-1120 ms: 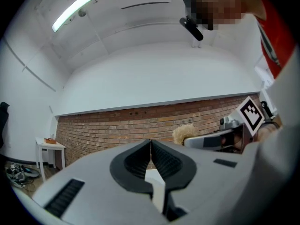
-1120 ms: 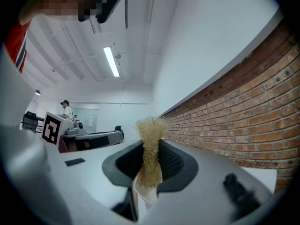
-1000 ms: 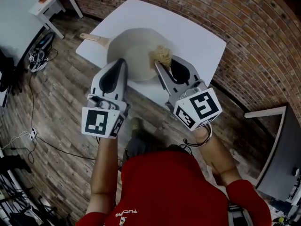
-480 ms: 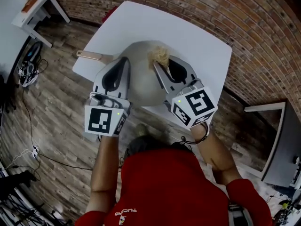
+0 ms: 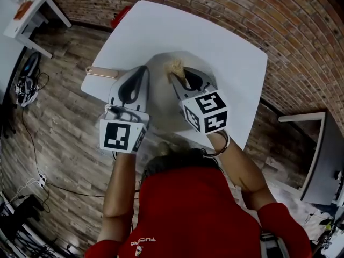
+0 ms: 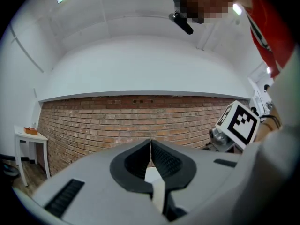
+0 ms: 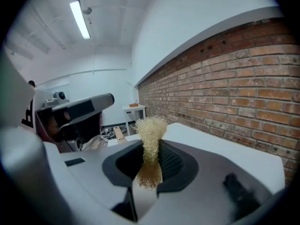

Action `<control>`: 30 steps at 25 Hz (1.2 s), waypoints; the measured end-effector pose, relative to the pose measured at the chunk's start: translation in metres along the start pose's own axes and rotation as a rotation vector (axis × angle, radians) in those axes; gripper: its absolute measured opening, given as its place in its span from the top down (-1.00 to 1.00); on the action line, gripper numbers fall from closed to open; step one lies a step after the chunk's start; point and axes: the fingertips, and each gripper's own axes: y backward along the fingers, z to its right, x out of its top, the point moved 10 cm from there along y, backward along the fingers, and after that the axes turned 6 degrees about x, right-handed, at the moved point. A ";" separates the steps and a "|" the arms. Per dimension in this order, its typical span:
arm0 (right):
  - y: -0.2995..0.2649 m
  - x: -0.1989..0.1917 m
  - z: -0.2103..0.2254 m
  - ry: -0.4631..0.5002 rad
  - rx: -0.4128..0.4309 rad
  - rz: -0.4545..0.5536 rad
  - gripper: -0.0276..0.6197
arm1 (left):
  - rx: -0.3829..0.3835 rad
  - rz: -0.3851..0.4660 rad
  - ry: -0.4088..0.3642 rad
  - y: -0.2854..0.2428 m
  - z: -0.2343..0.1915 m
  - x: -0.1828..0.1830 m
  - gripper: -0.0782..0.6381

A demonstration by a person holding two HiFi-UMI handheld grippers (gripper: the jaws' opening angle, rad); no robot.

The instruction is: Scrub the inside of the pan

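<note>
Jaws of right gripper clench scrubber over pan; left gripper jaws together.

The head view looks steeply down from above the person onto the white square table beside the red brick wall. The left gripper view sits close behind its jaws, tilted up at that wall; the right gripper view looks along it, and all three views take in the small white side table.
</note>
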 end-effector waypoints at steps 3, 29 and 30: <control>-0.025 -0.010 0.010 -0.023 0.012 -0.096 0.65 | 0.018 0.015 0.004 -0.009 -0.005 -0.001 0.74; -0.115 -0.091 0.031 -0.045 -0.007 -0.653 0.65 | 0.093 -0.058 0.027 -0.015 -0.035 -0.018 0.74; -0.113 -0.092 0.035 -0.052 -0.023 -0.661 0.65 | 0.093 -0.053 0.031 -0.015 -0.037 -0.018 0.74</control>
